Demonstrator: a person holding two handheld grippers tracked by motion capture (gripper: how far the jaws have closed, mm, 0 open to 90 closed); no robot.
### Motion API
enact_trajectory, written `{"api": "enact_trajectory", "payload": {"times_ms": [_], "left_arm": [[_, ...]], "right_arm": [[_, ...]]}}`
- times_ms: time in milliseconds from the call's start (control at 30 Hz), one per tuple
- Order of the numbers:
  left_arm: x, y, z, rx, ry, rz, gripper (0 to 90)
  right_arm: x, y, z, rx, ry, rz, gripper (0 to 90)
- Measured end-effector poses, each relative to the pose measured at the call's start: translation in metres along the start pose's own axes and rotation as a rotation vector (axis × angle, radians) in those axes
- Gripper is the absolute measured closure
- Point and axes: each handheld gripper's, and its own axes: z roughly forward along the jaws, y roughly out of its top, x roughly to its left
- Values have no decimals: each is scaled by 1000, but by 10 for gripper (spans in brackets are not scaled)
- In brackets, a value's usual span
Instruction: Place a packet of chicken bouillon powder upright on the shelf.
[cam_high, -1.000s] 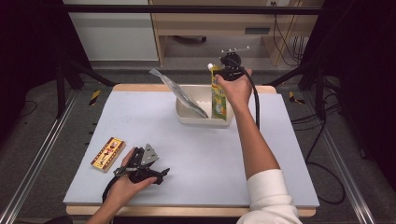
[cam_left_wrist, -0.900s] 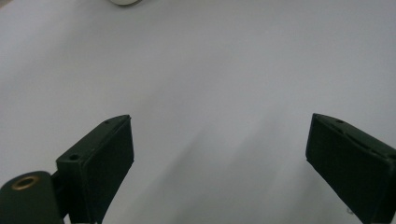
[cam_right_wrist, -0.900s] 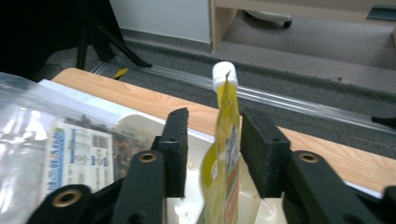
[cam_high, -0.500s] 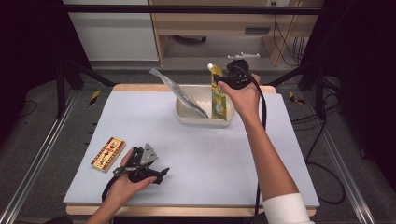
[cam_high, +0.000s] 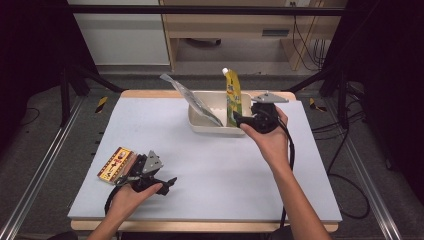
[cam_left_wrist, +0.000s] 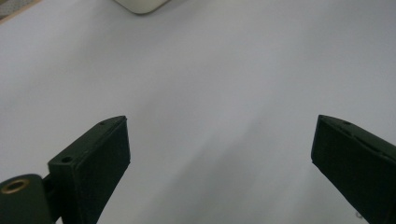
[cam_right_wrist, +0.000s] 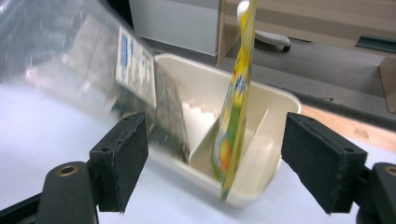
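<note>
Pale grey bench (cam_high: 210, 165) surface is being viewed from above, with a dark floor and wooden shelving lying toward the top of the frame. At upper centre of the high view, a cream divided tray (cam_high: 212, 127) is standing on the bench. A yellow spout pouch (cam_high: 232, 95) is standing upright in the tray's right compartment, cap uppermost, and a clear plastic bag (cam_high: 192, 100) is leaning out of the left compartment toward the upper left.

The yellow spout pouch is judged to be light, soft-walled and slightly slippery; it is likely to buckle if it is pinched at mid-body. A hold is best taken on the stiffer upper edge just below the cap, or across a flat side seam.

The right tongs (cam_high: 239, 120) are being held just right of the tray, with the jaws standing wide apart and nothing pressed between them; in the right gripper view the pouch (cam_right_wrist: 233, 121) is seen farther off, between the two jaws. The left tongs (cam_high: 169, 182) are resting at lower left, spread wide with nothing between them, beside a red-and-gold flat box (cam_high: 116, 164).

Compared with the frame one second earlier, the right tongs are no longer gripping the pouch top: the jaws have just been opening, and the hand is being drawn back toward frame centre and lower. The left tongs are lying unchanged.
</note>
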Motion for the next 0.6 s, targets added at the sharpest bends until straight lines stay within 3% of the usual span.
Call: {"api": "enact_trajectory", "payload": {"times_ms": [267, 433, 500, 600], "left_arm": [[23, 2, -23, -5, 83, -63, 62], [39, -3, -33, 45, 139, -95, 69], [52, -10, -38, 67, 157, -144, 71], [65, -17, -42, 112, 180, -169, 73]], "right_arm": [[18, -48, -10, 48, 27, -23, 210], [32, -77, -11, 106, 68, -42, 185], [38, -88, -11, 130, 74, -60, 187], [45, -102, -10, 140, 82, -91, 193]]}}
